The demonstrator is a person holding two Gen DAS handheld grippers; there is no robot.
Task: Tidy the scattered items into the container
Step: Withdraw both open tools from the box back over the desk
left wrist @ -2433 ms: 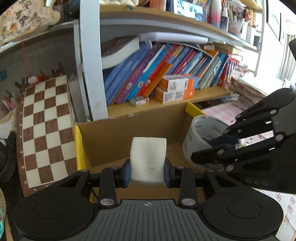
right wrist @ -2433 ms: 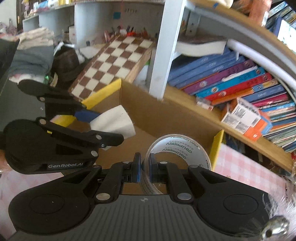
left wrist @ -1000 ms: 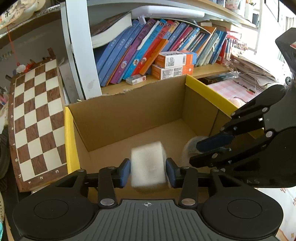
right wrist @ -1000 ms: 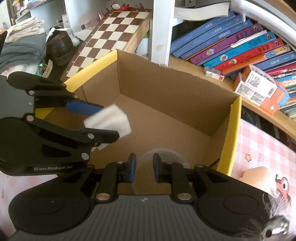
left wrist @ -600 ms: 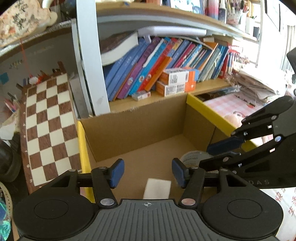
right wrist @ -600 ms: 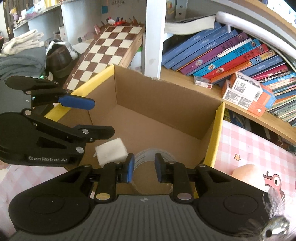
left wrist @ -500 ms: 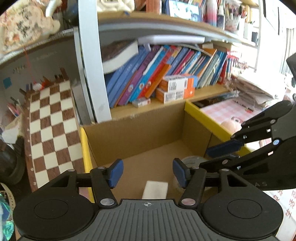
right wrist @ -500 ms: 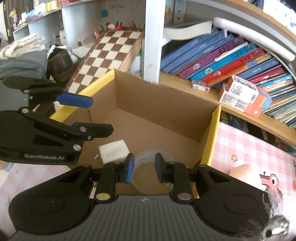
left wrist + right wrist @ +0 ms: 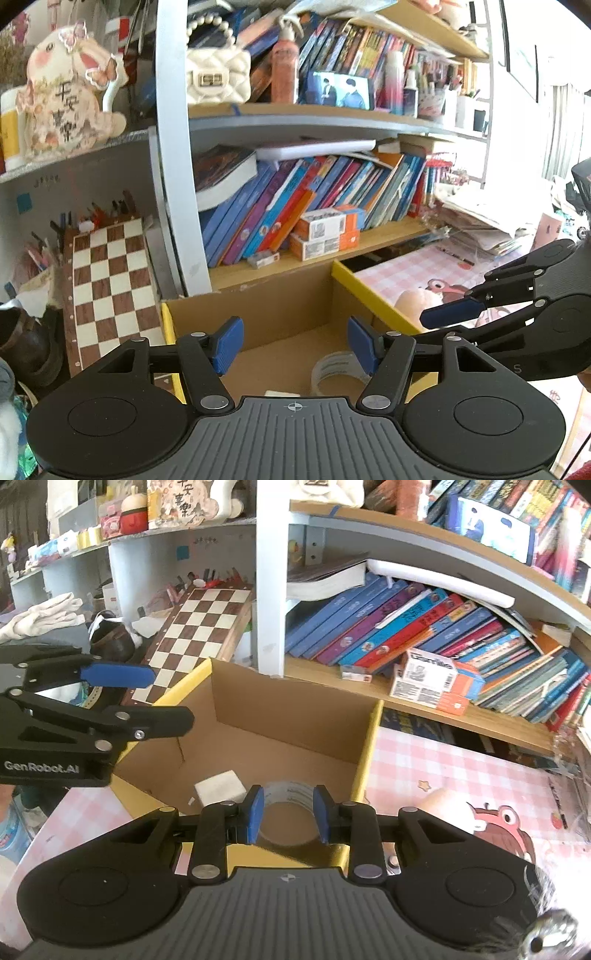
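right wrist view, both grippers spread and empty, sponge (image 9: 220,785), tape roll (image 9: 286,794) in cardboard box (image 9: 284,716)

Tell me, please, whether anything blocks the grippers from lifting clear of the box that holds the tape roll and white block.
Nothing visible does. The cardboard box is open-topped; the tape roll and white block lie on its floor, and the left gripper and right gripper are open and empty.

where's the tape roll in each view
Left wrist view: the tape roll lies on the box floor, low and right of centre, partly hidden behind the left claw's right finger.
Right wrist view: tape roll at bottom centre, seen between the open fingers of the right claw.
Shared landmark: the cardboard box's yellow rim.
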